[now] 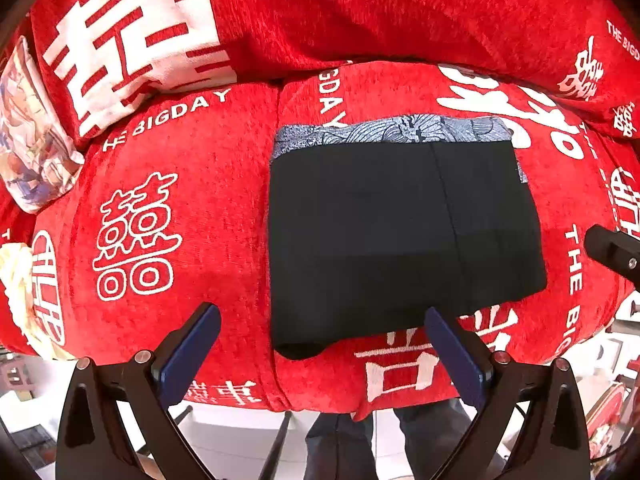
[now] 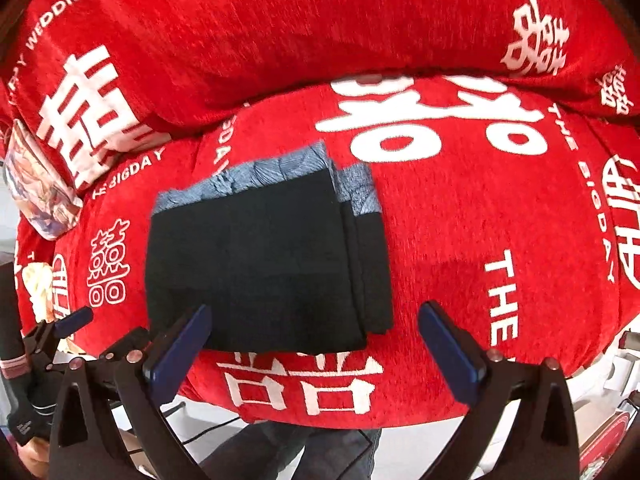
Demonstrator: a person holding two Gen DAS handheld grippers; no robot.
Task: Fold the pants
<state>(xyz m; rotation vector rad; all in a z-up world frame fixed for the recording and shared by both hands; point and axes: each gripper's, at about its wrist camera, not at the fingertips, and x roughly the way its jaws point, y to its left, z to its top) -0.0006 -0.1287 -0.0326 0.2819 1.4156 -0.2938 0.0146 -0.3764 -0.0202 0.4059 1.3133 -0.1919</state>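
The black pants (image 1: 400, 236) lie folded into a flat rectangle on a red sofa seat (image 1: 168, 168), with a blue-grey patterned band (image 1: 392, 130) along the far edge. My left gripper (image 1: 322, 332) is open and empty, held just above the fold's near edge. My right gripper (image 2: 314, 328) is open and empty, above the near right corner of the pants (image 2: 260, 260). The right gripper's tip shows at the right edge of the left wrist view (image 1: 608, 246). The left gripper shows at the far left of the right wrist view (image 2: 60, 336).
The red sofa backrest cushions (image 1: 360, 12) carry white characters. A printed pillow (image 1: 32, 128) leans at the left, with a cream cloth (image 1: 16, 280) below it. The sofa's front edge (image 1: 320, 400) drops to a white floor, where the person's legs (image 1: 340, 440) stand.
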